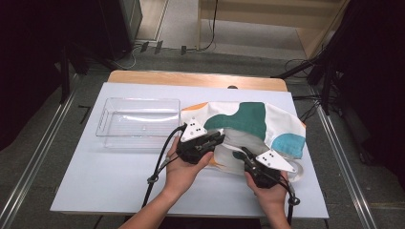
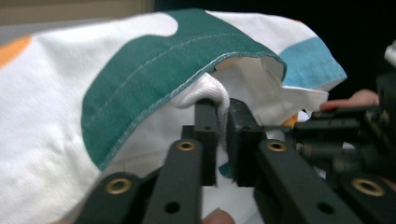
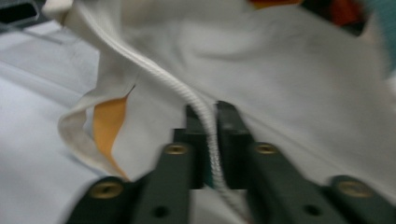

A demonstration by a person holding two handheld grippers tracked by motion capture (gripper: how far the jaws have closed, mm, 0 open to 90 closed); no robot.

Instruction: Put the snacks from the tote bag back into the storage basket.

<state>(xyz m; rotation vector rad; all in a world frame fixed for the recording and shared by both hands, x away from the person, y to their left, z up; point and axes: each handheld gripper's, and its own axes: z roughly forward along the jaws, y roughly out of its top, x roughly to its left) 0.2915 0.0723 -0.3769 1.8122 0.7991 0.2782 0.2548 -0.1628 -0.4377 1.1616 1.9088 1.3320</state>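
Observation:
A white cloth bag (image 1: 274, 121) with teal, blue and orange patches lies crumpled on the right half of the table. My left gripper (image 1: 218, 139) sits at the bag's near left edge. Its jaws (image 2: 223, 114) are shut on a white woven strap (image 2: 211, 89) just under the teal hem of the bag's mouth (image 2: 154, 70). At the near side of the bag, my right gripper (image 1: 245, 151) has its jaws (image 3: 210, 119) shut on a white cord-like strap (image 3: 161, 77) that runs up across the bag's pale cloth (image 3: 303, 70). A hand holds each gripper.
A clear plastic tray (image 1: 103, 122) stands on the left of the white table cover (image 1: 114, 181), next to the bag. Black cables trail from both grippers toward the near edge. A wooden strip (image 1: 191, 78) runs along the far edge, with floor rails on both sides.

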